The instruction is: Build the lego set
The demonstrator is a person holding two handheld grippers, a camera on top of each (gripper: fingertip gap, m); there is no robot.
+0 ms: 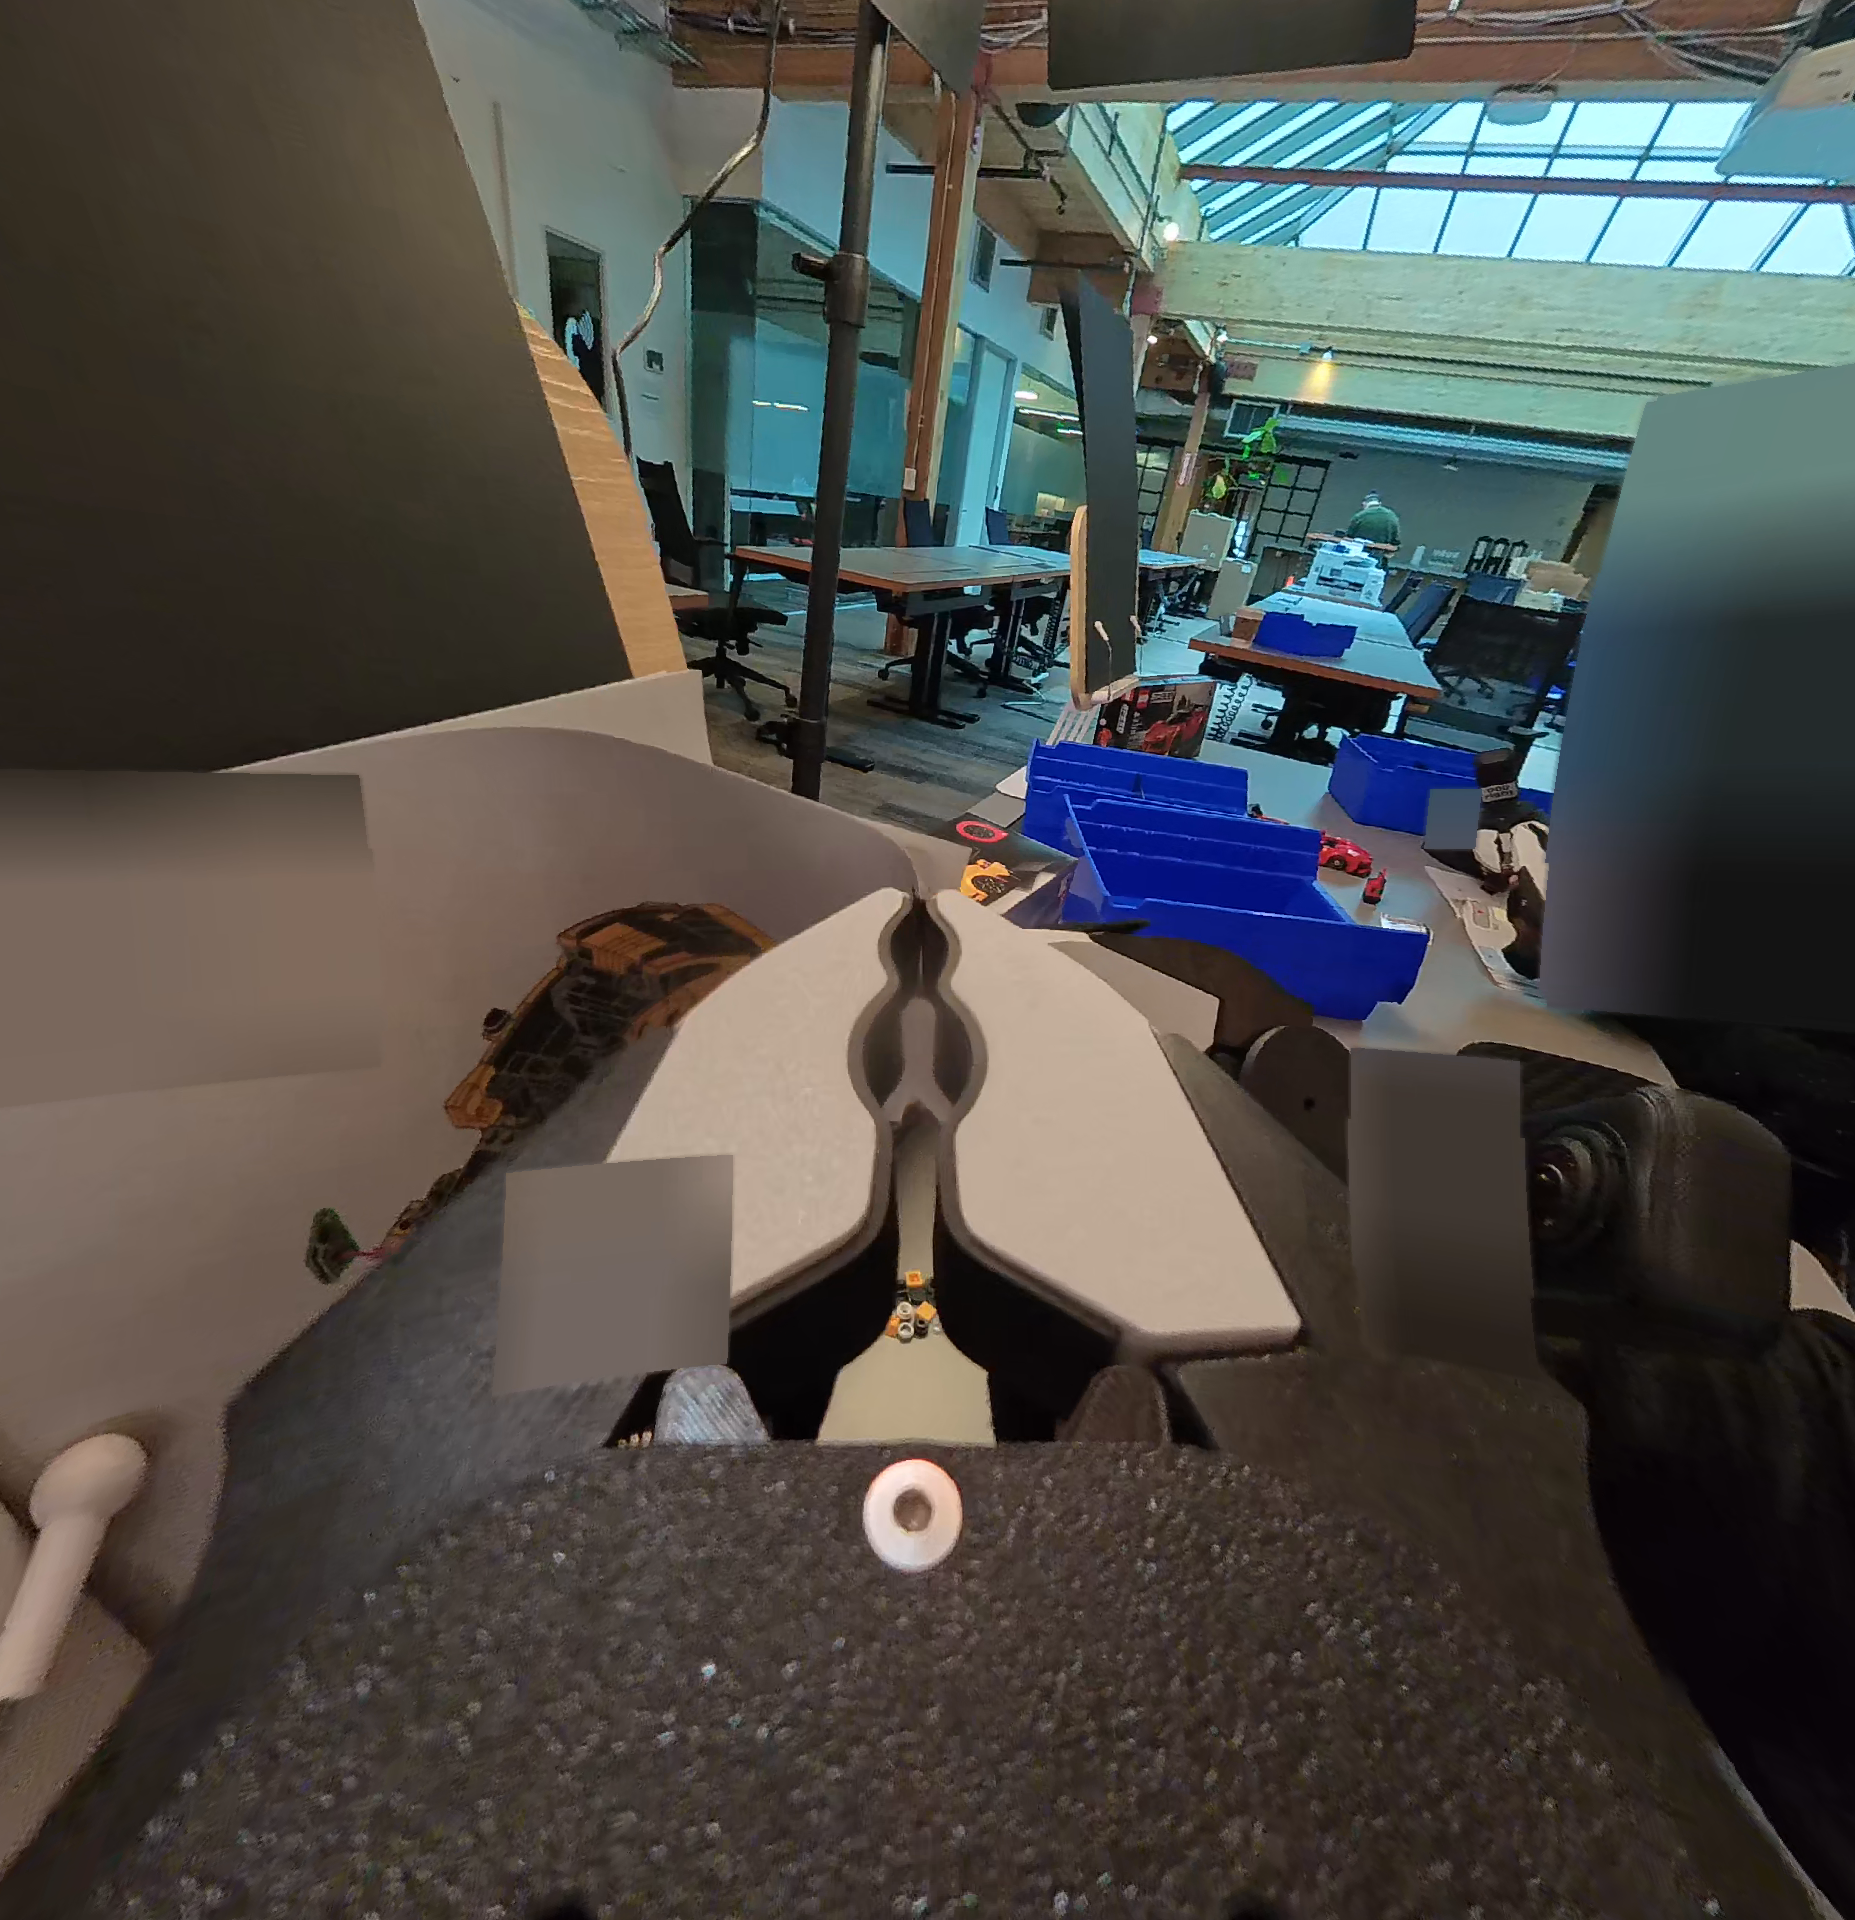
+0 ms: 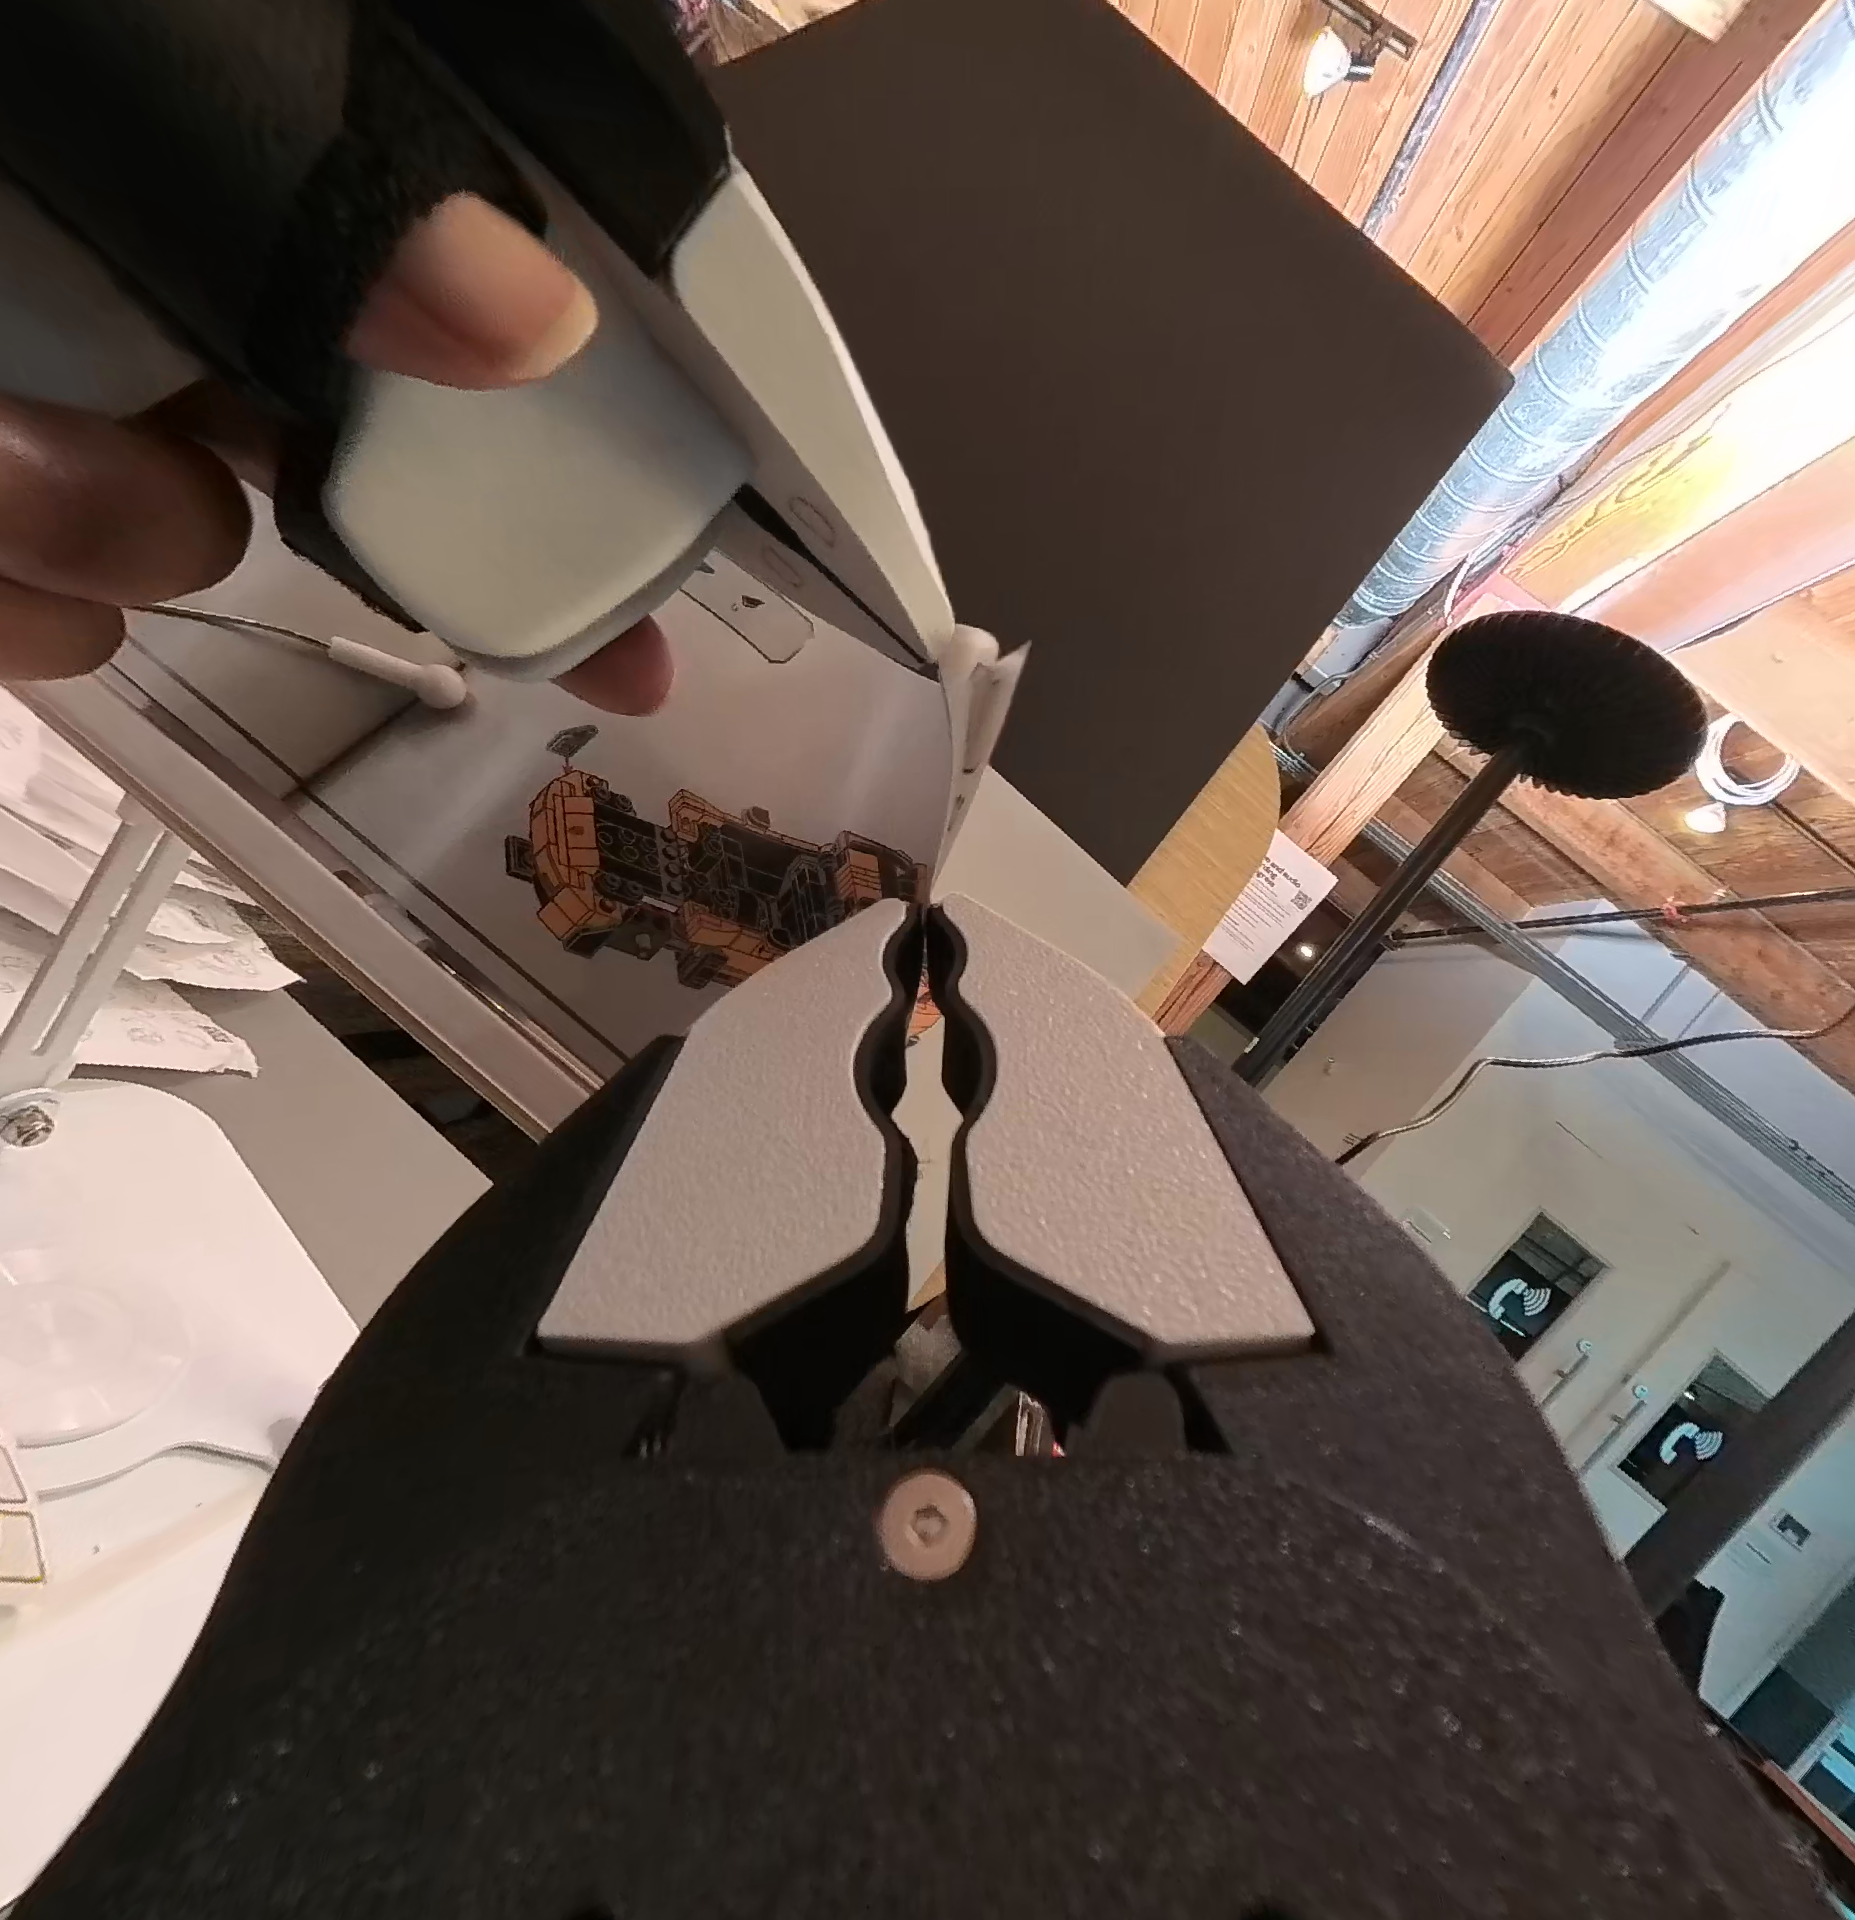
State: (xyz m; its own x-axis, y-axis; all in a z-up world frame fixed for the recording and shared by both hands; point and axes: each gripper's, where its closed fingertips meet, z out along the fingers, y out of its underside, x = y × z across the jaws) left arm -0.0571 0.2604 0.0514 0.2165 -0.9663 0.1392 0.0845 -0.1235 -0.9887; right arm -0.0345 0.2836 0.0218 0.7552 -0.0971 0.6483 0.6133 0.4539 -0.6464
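On the left we see the left gripper point(image 1: 918, 909) with its grey fingertips pinched on the curled edge of the white instruction page point(image 1: 611, 821) printed with an orange-and-black vehicle. The right gripper point(image 2: 928, 914) meets the page point(image 2: 642, 748) edge too, tips together. To the right, 3 blue plastic bins point(image 1: 1245, 914) sit on the grey table point(image 1: 1422, 997).

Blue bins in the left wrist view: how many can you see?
4. Two sit stacked close together, near and behind; one right; one on a far table. Blurred patches may hide more.

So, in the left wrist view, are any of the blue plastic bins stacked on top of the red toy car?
No: the small red toy car sits on the table, beside the blue plastic bins.
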